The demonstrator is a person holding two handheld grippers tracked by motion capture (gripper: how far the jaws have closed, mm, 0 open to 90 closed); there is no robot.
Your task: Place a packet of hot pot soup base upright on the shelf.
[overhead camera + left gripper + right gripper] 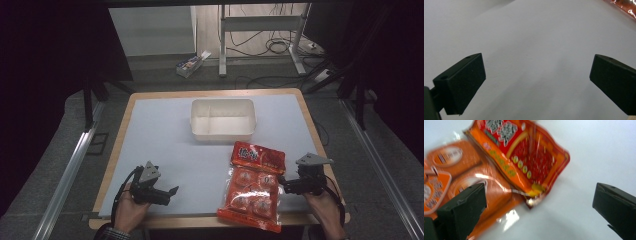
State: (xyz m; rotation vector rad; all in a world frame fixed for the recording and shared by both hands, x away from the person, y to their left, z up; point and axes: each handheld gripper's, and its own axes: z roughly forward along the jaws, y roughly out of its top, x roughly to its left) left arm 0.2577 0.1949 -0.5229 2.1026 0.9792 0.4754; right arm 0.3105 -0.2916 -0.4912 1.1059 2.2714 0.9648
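High view: snack bag point(252, 186) flat on table, white tub point(223, 120) empty. Right gripper point(283, 184) & left gripper point(172, 192) both wide open, holding nothing; pickup not begun.

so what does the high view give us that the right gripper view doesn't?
High view alone: the white tray at the far side of the mat, the left tool in the person's left hand, the right tool's grey plate, the table's wooden rim and the floor with cables behind.

Right gripper view alone: the red pouch's print up close, and the right tool's two jaws wide apart with nothing between the pads.

Both: the red pouch, the orange pack under it, and the mat.
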